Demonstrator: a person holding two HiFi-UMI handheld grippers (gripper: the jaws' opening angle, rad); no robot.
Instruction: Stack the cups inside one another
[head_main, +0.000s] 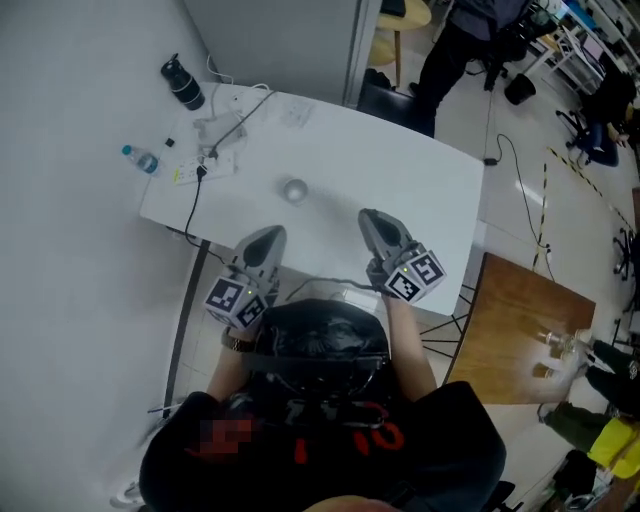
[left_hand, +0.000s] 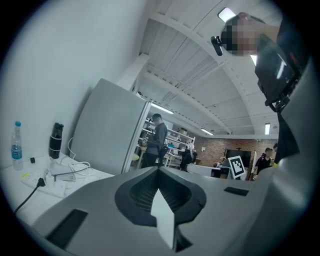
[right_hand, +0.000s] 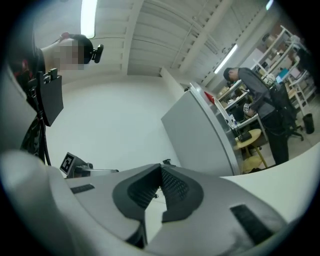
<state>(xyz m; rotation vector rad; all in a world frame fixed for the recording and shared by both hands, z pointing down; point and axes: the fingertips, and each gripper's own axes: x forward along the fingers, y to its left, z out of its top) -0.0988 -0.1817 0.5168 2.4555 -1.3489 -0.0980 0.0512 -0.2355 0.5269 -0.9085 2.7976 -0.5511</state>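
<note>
2 closed tools come first, over the near edge of the white table (head_main: 400, 170): the left gripper (head_main: 270, 235) and right gripper (head_main: 371, 217), each with jaws pressed together on nothing (black-and-white square markers on their cubes). Beyond and between them, the cups (head_main: 294, 190) show as 1 small round blur whose axis can't be judged. Farther left stand a water bottle (head_main: 140, 159) and a black flask (head_main: 183, 84).

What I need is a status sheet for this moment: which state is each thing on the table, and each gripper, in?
left gripper: shut, empty.
right gripper: shut, empty.
cup: on the table, apart from both grippers; one or a stack, too small to tell.
water bottle: upright, capped.
dark flask: upright, lid on.
power strip: black cable plugged in.
</note>
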